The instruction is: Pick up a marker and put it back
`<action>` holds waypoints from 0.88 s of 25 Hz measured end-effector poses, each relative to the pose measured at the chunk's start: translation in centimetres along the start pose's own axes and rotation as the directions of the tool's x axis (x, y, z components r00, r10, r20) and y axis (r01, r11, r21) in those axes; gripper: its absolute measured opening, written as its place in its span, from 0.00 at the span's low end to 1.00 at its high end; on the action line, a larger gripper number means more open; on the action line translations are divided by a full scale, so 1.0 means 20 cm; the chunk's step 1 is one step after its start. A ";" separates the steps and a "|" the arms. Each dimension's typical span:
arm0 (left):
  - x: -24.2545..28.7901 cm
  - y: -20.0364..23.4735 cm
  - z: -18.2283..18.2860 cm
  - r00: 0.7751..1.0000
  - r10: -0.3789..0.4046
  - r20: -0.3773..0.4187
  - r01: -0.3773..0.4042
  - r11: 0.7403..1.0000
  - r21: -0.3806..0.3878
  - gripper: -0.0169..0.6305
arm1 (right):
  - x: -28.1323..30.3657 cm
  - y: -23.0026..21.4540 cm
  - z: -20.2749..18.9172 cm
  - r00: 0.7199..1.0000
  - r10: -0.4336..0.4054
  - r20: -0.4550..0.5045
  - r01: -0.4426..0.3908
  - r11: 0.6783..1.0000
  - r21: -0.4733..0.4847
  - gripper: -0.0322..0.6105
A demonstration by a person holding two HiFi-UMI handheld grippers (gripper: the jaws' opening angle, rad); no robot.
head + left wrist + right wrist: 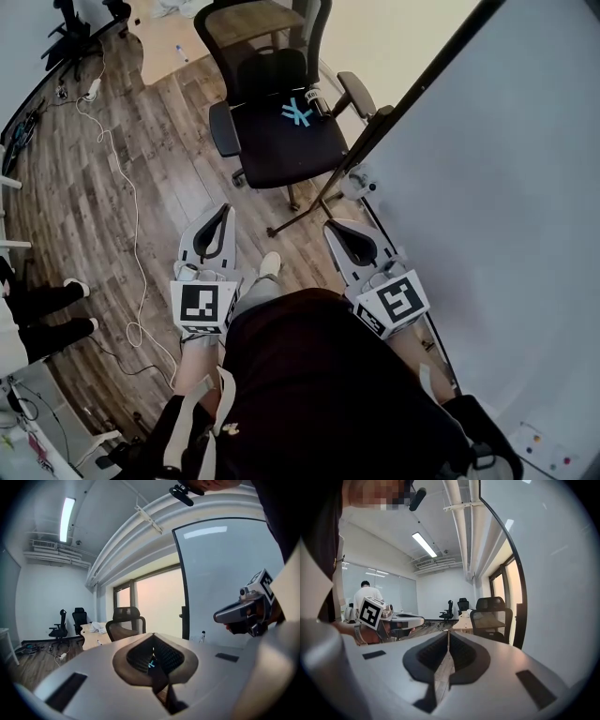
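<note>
Nothing box-like holding stuff here, just the black office chair [272, 141] with a few pale blue sticks [298, 112] lying crossed on its seat. Those are the only marker-looking things I can spot, thin and light blue, but too small to say for sure. There's a little black-and-white thing [314, 97] right beside them that I can't identify. Left gripper [225, 210] has its jaws closed together with nothing in them, and the right gripper [334, 226] is the same, pinched together and empty. Both are held low over the wood floor [169, 159], well short of the chair. The whiteboard [506, 187] on the right is cut off by the frame
</note>
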State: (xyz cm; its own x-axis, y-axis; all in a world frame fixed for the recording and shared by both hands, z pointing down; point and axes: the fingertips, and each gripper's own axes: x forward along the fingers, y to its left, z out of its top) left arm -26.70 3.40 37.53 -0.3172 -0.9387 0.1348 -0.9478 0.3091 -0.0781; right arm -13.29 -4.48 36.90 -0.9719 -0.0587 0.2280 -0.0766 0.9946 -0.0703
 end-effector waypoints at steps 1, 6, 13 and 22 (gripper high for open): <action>-0.01 0.00 0.00 1.000 0.001 0.002 -0.001 1.000 -0.005 0.04 | 0.00 0.01 0.00 1.000 0.005 0.000 -0.005 1.000 -0.002 0.08; -0.05 0.02 -0.02 1.000 -0.004 0.002 0.004 1.000 -0.019 0.04 | 0.02 0.06 0.01 1.000 0.025 -0.002 -0.025 1.000 -0.013 0.08; -0.04 0.00 -0.03 1.000 -0.023 -0.007 0.022 0.999 -0.025 0.04 | 0.02 0.06 0.01 1.000 0.025 -0.004 -0.025 0.999 -0.038 0.08; -0.02 -0.02 -0.02 0.999 -0.034 -0.014 0.034 0.999 -0.019 0.04 | 0.00 0.04 0.01 1.000 0.010 -0.003 -0.010 1.000 -0.026 0.08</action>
State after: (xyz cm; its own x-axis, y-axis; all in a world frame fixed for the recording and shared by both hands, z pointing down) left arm -26.15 3.74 37.81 -0.2849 -0.9466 0.1509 -0.9585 0.2797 -0.0551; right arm -13.40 -3.73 36.66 -0.9720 -0.0490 0.2299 -0.0615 0.9970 -0.0475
